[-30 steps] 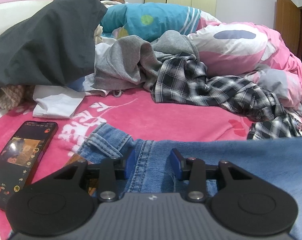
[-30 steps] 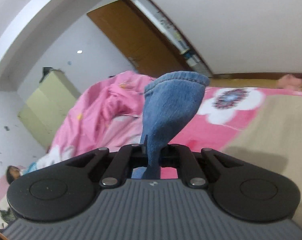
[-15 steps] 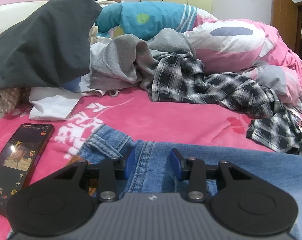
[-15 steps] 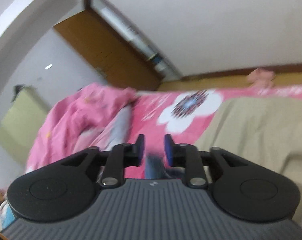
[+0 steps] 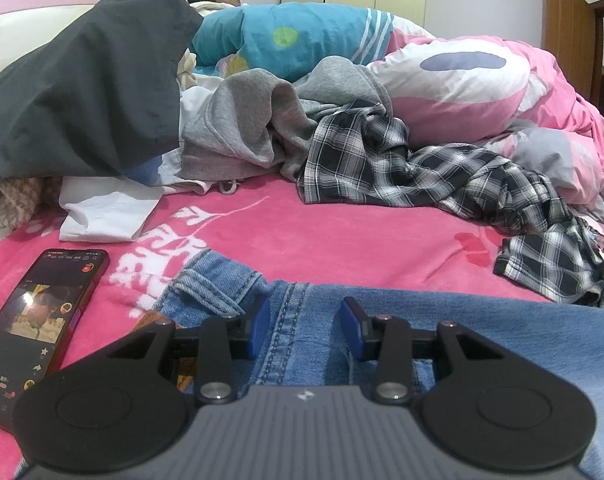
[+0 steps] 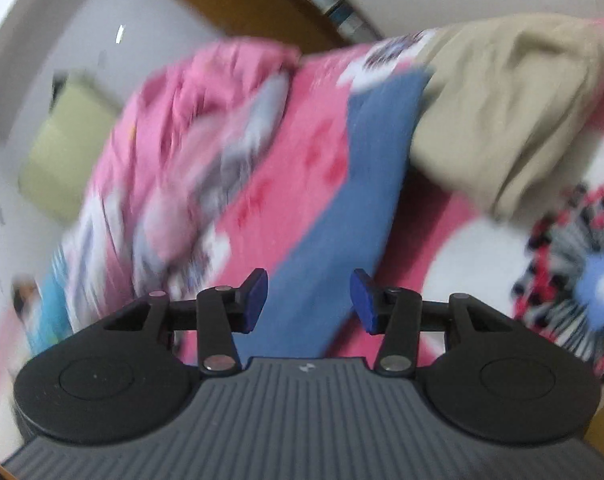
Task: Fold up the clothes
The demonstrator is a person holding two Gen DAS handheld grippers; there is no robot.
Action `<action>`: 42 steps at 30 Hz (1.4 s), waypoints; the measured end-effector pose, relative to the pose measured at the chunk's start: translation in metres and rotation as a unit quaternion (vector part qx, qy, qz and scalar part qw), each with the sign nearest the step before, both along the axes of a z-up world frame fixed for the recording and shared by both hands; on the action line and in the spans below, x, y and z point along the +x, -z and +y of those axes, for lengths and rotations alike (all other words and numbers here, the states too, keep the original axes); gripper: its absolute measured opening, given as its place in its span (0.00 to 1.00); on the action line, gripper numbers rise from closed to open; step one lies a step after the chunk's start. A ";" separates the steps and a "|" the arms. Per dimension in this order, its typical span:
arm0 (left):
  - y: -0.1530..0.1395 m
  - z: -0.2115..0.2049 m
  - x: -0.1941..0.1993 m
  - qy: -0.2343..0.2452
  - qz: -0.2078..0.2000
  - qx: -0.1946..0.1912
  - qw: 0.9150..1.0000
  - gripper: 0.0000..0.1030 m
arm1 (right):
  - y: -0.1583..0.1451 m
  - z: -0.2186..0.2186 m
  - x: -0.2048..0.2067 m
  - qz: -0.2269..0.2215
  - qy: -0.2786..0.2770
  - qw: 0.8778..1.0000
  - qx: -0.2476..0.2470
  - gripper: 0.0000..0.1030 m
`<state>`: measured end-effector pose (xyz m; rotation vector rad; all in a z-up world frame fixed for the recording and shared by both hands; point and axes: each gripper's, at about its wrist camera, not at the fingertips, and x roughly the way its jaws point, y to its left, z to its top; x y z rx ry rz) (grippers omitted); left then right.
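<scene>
Denim fills the gap of my left hand-held gripper [image 5: 305,326]: its blue pads stand apart over the seam of the jeans [image 5: 482,332], not pinching the cloth as far as I can see, so I count it as released and hovering just above the fabric. The jeans lie flat on the pink bed cover [image 5: 342,236], the waistband end with a belt loop bunched just ahead and to the left of my pads, the rest running off to the right along the bottom of the view. Left of the jeans, a phone [image 5: 41,320] lies face up on the cover with its screen lit. Farther out there is a white folded piece [image 5: 105,216], a heap of grey sweatshirt [image 5: 253,120], and a black-and-white plaid shirt [image 5: 442,176] sprawled toward the right. A dark jacket [image 5: 81,88] is draped high on the left, and a pink-and-white quilt [image 5: 482,80] is mounded behind. A person lies at the far end under a teal cover.

My right hand-held gripper [image 6: 309,300] has just been opening; its jaws are apart with nothing pressed between them. Through the gap, in a blurred view, a straight blue leg of the jeans [image 6: 342,200] stretches away across the pink cover. At its far end it meets a tan garment [image 6: 502,112] lying on the right.
</scene>
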<state>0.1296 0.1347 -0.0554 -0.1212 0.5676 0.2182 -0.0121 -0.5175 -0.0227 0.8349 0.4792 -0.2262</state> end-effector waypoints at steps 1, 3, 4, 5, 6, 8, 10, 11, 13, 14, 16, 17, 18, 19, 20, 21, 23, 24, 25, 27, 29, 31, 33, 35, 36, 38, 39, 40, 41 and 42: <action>0.000 0.000 0.000 0.000 0.000 0.000 1.000 0.40 | 0.002 0.011 0.008 0.014 -0.017 1.000 -0.022 0.44; 0.000 0.001 -0.001 0.000 -0.001 0.000 1.000 0.40 | -0.004 0.034 0.028 0.024 -0.053 0.996 -0.061 0.44; 0.000 0.001 -0.001 0.000 -0.002 -0.001 1.000 0.40 | -0.008 0.046 0.039 0.025 -0.074 0.994 -0.078 0.44; 0.000 0.001 -0.001 0.000 -0.003 -0.002 1.000 0.40 | -0.013 0.057 0.049 0.025 -0.094 0.991 -0.095 0.44; 0.000 0.001 -0.001 0.000 -0.004 -0.002 1.000 0.40 | -0.017 0.070 0.060 0.026 -0.114 0.985 -0.125 0.44; 0.001 0.002 -0.002 0.000 -0.006 -0.005 1.000 0.40 | -0.024 0.096 0.082 0.029 -0.155 0.970 -0.184 0.43; 0.001 0.003 -0.002 0.001 -0.008 -0.008 1.000 0.40 | -0.026 0.118 0.109 0.039 -0.212 0.941 -0.262 0.43; 0.001 0.004 -0.003 0.003 -0.008 -0.009 1.000 0.40 | -0.027 0.129 0.122 0.044 -0.242 0.922 -0.300 0.43; 0.001 0.005 -0.003 0.005 -0.010 -0.012 1.000 0.40 | -0.026 0.145 0.145 0.046 -0.319 0.873 -0.366 0.42; 0.001 0.005 -0.003 0.006 -0.011 -0.014 1.000 0.40 | -0.025 0.151 0.153 0.050 -0.355 0.848 -0.390 0.42; 0.001 0.005 -0.003 0.008 -0.012 -0.014 1.000 0.42 | -0.023 0.160 0.169 0.063 -0.416 0.804 -0.421 0.42; 0.002 0.004 -0.003 0.009 -0.013 -0.012 1.000 0.42 | -0.022 0.164 0.178 0.072 -0.439 0.785 -0.432 0.42; 0.002 0.003 -0.003 0.009 -0.014 -0.010 1.000 0.43 | -0.021 0.169 0.186 0.080 -0.461 0.765 -0.442 0.42; 0.002 0.002 -0.003 0.009 -0.014 -0.008 1.000 0.43 | -0.020 0.174 0.194 0.089 -0.483 0.745 -0.452 0.42; 0.002 0.002 -0.003 0.009 -0.014 -0.005 1.000 0.43 | -0.019 0.178 0.201 0.095 -0.502 0.726 -0.461 0.42; 0.002 0.001 -0.002 0.009 -0.014 -0.004 1.000 0.43 | -0.017 0.182 0.208 0.102 -0.519 0.712 -0.461 0.41; 0.002 0.001 -0.002 0.009 -0.014 -0.004 1.000 0.43 | -0.013 0.189 0.220 0.117 -0.553 0.684 -0.461 0.41; 0.002 0.001 -0.002 0.009 -0.014 -0.003 1.000 0.43 | -0.011 0.193 0.227 0.124 -0.569 0.670 -0.461 0.40; 0.002 0.001 -0.002 0.009 -0.014 -0.003 1.000 0.43 | -0.008 0.196 0.230 0.131 -0.583 0.656 -0.461 0.38; 0.002 0.001 -0.002 0.009 -0.014 -0.002 1.000 0.43 | -0.004 0.202 0.234 0.143 -0.609 0.630 -0.459 0.29; 0.003 0.000 -0.001 0.008 -0.014 0.000 1.000 0.43 | -0.002 0.207 0.235 0.148 -0.626 0.615 -0.455 0.25; 0.003 0.000 -0.001 0.007 -0.015 0.002 1.000 0.43 | 0.001 0.210 0.234 0.155 -0.630 0.612 -0.454 0.25; 0.003 -0.001 -0.001 0.006 -0.016 0.005 1.000 0.43 | 0.003 0.212 0.232 0.159 -0.628 0.611 -0.454 0.25; 0.003 -0.001 0.000 0.005 -0.016 0.006 1.000 0.43 | 0.004 0.215 0.229 0.161 -0.623 0.615 -0.457 0.23; 0.003 -0.001 0.000 0.004 -0.016 0.005 1.000 0.43 | 0.003 0.218 0.224 0.159 -0.617 0.611 -0.469 0.20; 0.003 -0.001 -0.001 0.003 -0.017 0.005 1.000 0.43 | 0.001 0.224 0.213 0.154 -0.605 0.604 -0.495 0.13; 0.003 -0.002 -0.001 0.002 -0.018 0.004 1.000 0.43 | 0.001 0.227 0.208 0.152 -0.599 0.600 -0.507 0.07; 0.003 -0.002 -0.002 0.002 -0.019 0.004 1.000 0.43 | 0.000 0.229 0.203 0.150 -0.593 0.596 -0.520 0.04; 0.003 -0.001 -0.002 0.001 -0.019 0.003 1.000 0.43 | -0.002 0.231 0.199 0.146 -0.587 0.593 -0.531 0.03; 0.002 -0.001 -0.002 0.000 -0.020 0.000 1.000 0.43 | -0.003 0.233 0.196 0.143 -0.581 0.590 -0.542 0.02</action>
